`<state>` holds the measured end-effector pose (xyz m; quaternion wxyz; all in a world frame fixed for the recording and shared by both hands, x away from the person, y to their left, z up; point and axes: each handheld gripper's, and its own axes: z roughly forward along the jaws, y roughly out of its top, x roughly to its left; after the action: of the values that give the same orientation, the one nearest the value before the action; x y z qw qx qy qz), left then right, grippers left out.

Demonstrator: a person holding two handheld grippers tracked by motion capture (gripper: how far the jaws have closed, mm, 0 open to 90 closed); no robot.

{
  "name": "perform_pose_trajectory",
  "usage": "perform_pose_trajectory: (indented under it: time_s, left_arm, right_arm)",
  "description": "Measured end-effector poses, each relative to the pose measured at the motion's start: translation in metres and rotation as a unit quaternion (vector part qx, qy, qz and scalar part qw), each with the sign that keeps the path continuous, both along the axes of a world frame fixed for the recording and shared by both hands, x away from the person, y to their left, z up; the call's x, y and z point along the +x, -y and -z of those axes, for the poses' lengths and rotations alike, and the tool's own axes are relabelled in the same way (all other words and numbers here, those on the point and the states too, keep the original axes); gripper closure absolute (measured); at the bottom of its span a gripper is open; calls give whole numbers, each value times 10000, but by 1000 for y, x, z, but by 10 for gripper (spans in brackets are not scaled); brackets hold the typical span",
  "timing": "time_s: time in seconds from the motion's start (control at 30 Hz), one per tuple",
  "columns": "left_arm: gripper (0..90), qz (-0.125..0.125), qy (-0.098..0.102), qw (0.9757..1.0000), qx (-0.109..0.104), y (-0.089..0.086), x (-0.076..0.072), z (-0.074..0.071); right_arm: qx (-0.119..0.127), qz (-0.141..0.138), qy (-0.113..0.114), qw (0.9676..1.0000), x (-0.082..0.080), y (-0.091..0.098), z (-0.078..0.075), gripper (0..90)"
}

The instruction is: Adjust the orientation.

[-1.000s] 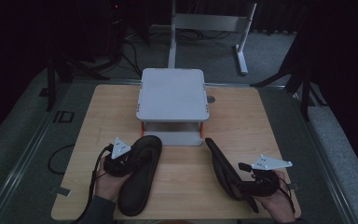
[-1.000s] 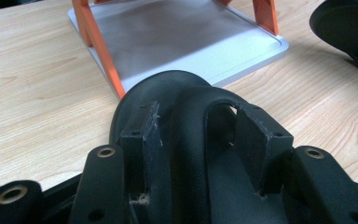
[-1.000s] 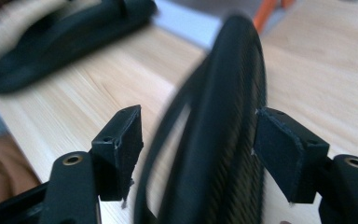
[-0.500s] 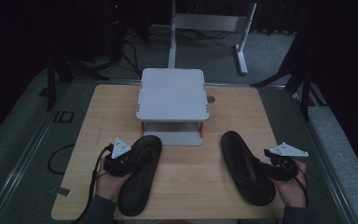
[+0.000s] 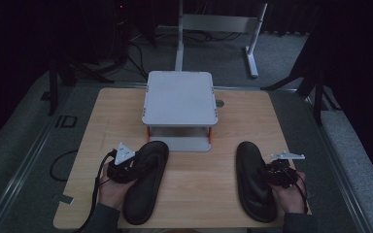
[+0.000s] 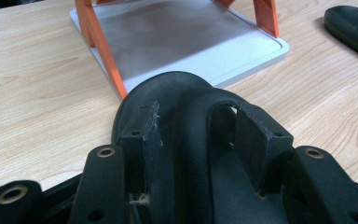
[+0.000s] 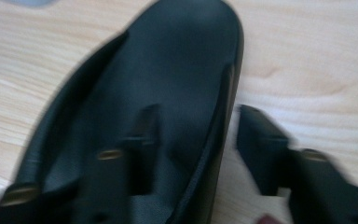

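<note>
Two black slippers lie flat on the wooden table [image 5: 111, 111]. The left slipper [image 5: 145, 184] [image 6: 177, 88] points toward the stand. My left gripper [image 5: 134, 168] [image 6: 198, 121] is shut on its arched strap from the left side. The right slipper [image 5: 252, 184] [image 7: 168, 84] lies near the table's right front. My right gripper [image 5: 269, 171] [image 7: 198, 116] straddles its right rim, one jaw over the insole and the other outside above the wood. Its jaws have just been closing, and a gap still shows between the outer jaw and the rim.
A grey two-shelf stand [image 5: 179, 97] with orange legs sits at the middle back; its lower shelf [image 6: 182, 42] is just beyond the left slipper's toe. The right slipper [image 6: 354, 28] lies off to the side. Bare wood separates the slippers.
The right slipper went from standing on its edge near the middle to lying flat farther right. My right gripper moved right and down with it. The left gripper stayed put.
</note>
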<state>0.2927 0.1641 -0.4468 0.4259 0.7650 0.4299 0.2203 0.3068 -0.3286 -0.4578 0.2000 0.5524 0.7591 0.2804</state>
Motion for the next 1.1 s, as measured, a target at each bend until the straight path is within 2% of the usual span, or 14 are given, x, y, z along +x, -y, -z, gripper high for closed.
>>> perform_pose_trajectory:
  time_s: [0.03,0.07,0.1,0.2,0.27,0.37,0.43,0.5,0.6,0.77,0.9,0.93,0.97,1.1]
  left_arm:
    - [507,-8,-2,10000,-5,0,0,0]
    - [507,-11,-2,10000,-10,0,0,0]
    - [507,-7,-11,10000,3,0,1,1]
    - [507,-6,-25,10000,3,0,1,1]
    - [507,-8,-16,10000,0,1,1,1]
    - [508,16,-13,10000,21,1,0,1]
    - [507,4,-6,10000,10,1,0,1]
    - [507,6,-5,10000,9,0,0,1]
    - [507,-13,8,10000,-2,-1,-1,1]
    - [507,-40,18,10000,-10,-2,-1,0]
    - [507,-26,9,10000,-7,-1,0,0]
    - [507,-26,9,10000,-7,-1,0,0]
    - [507,-25,8,10000,-14,-1,0,1]
    - [507,-25,11,10000,-12,-1,0,1]
  right_arm:
    - [-92,23,42,9999,0,0,0,712]
    - [-223,-23,87,9997,-1,-1,-1,726]
    - [-191,-175,95,9996,-2,-3,-2,747]
    - [-155,-969,180,9950,-8,-16,-6,790]
    - [-63,-1515,294,9880,-12,-29,-9,787]
    - [-171,-2285,501,9721,-20,-50,-13,756]
    - [58,-2576,568,9646,-23,-57,-18,571]
    - [103,-2533,709,9647,-26,-57,-24,515]
    - [167,-2451,752,9664,-31,-49,-31,429]
    - [276,-2444,649,9671,-42,-30,-30,319]
    - [461,-2617,237,9638,-58,-8,-20,177]
    - [461,-2617,237,9638,-58,-8,-20,177]
    - [387,-2742,110,9608,-63,-5,-15,146]
    - [181,-2811,-87,9595,-68,0,-7,141]
